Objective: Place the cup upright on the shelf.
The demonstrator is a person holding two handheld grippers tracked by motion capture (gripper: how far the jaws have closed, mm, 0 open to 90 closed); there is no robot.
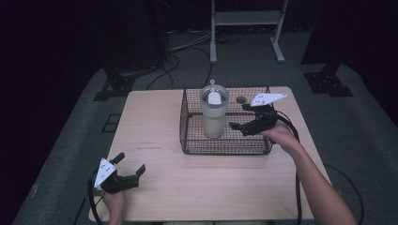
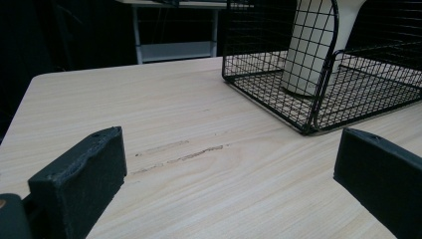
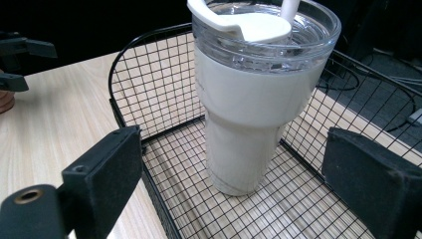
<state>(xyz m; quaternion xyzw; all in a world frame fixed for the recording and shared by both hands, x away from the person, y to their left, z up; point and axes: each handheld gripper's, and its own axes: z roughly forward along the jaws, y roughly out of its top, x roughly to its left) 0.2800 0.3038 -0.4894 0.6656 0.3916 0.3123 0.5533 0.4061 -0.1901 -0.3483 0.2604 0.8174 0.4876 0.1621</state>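
From above, your left gripper (image 1: 129,168) rests low on the bench (image 1: 155,136), fingers spread and empty, while your right gripper (image 1: 240,122) hangs over the wire basket (image 1: 225,145) beside the tumbler (image 1: 214,115) standing upright inside it. Your left gripper view looks across bare wood toward the basket — fingers apart. Your right gripper view faces the tumbler (image 3: 254,104) — fingers released, clear of it.
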